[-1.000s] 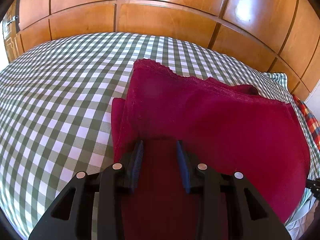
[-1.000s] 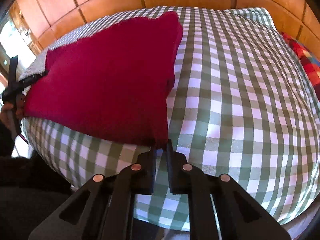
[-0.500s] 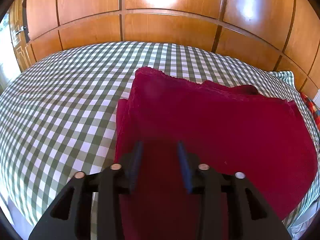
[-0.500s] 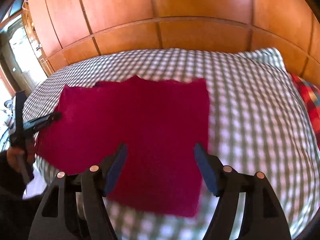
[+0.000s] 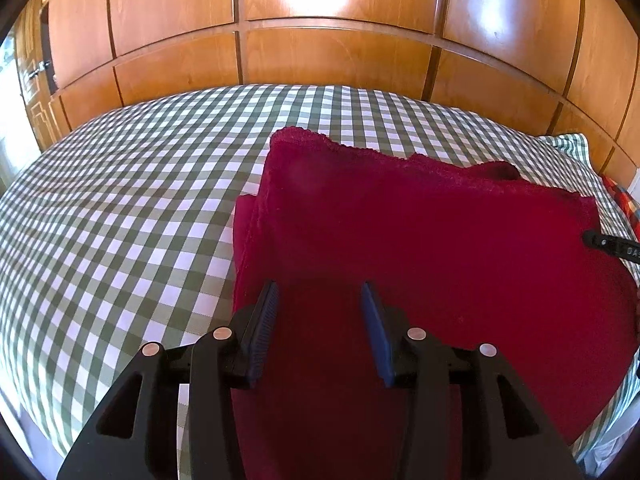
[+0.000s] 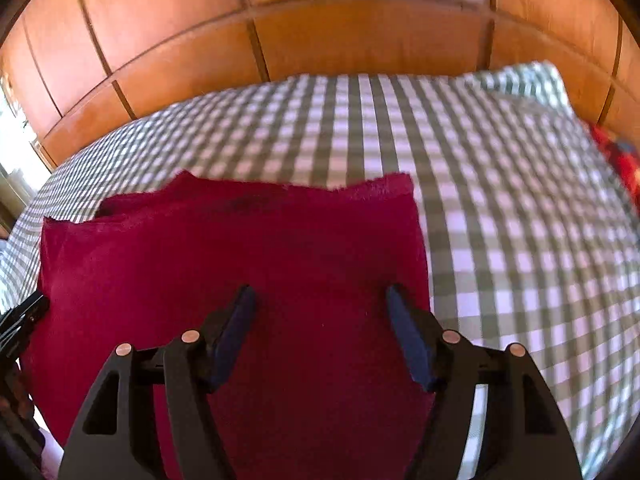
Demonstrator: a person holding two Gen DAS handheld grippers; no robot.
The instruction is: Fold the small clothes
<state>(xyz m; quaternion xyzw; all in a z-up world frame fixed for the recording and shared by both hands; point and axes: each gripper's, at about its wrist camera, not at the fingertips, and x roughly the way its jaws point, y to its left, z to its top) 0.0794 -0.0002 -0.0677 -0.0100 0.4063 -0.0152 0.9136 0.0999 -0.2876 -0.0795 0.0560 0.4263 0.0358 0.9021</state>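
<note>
Hand-held gripper now over cloth

Dark red folded garment: soft knit cloth, matt, slightly fuzzy nap, rough scalloped edge at its far side, beyond the fingers. Lies under and ahead of both pairs of fingers.

Green-and-white checked bed cover: woven cloth, matt, fine weave, gently rippled to the left of the left fingers.

Wooden panelled wardrobe wall beyond the bed: varnished, smooth, glossy, with bright light patches.

Left gripper and right gripper: matt black plastic, small shiny metal pins, ribbed blue pads.
</note>
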